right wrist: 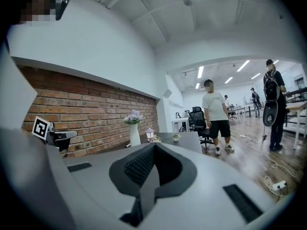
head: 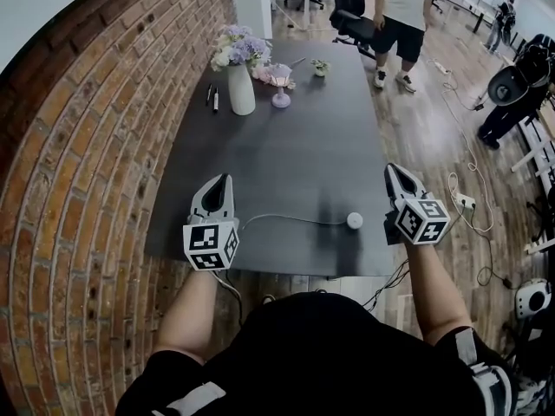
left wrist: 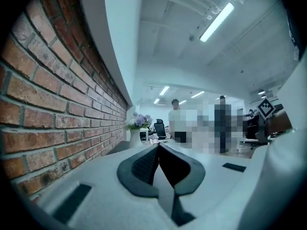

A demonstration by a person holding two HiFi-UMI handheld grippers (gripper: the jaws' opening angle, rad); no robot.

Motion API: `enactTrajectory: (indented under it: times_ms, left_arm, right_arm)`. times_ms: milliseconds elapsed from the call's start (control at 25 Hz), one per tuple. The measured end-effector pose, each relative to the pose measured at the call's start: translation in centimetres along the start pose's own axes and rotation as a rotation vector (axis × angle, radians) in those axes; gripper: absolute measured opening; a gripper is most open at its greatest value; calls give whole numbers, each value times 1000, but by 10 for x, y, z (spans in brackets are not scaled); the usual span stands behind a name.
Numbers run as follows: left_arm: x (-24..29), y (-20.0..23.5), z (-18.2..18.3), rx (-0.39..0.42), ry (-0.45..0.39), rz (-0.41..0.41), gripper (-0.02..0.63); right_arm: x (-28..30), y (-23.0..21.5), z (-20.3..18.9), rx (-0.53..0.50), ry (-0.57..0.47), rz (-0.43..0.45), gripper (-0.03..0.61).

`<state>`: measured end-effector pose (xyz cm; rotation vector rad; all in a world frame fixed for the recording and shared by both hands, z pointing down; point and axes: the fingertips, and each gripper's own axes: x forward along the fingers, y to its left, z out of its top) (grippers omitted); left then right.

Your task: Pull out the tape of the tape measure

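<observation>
Left gripper (head: 225, 182) and right gripper (head: 392, 170), lower frame, both closed and empty; tape measure (head: 354, 220) lower centre on table (head: 286, 159), its tape (head: 295, 218) apparently lying drawn out leftward, so next move unsettled.

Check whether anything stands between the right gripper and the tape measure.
Nothing visible does. The tape measure lies on bare table, just left of the right gripper. The vase stands at the far end, well out of the way.
</observation>
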<state>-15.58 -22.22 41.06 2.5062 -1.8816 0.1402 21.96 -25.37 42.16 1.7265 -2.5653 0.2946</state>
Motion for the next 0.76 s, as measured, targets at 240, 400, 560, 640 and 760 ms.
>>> enactTrajectory:
  times_ms: [240,400,560,640,760]
  left_arm:
    - [-5,1,0,8,0,-2,9]
    - [-8,3,2,9,3,3,9]
    - [-11,1,1,13,7,1,9]
    - [-12,0,0,16,9,2,9]
    - [-14,0,-3,33,15,4,9]
  right_arm:
    - [1,3,-6,7,11,9,-3]
    - [2,6,-7,1,23,17,-3]
    - [4,12,-10,8,26,32,-3]
    - [3,15,-11,8,27,40,-3]
    - [3,19,-15,14,31,51,-3]
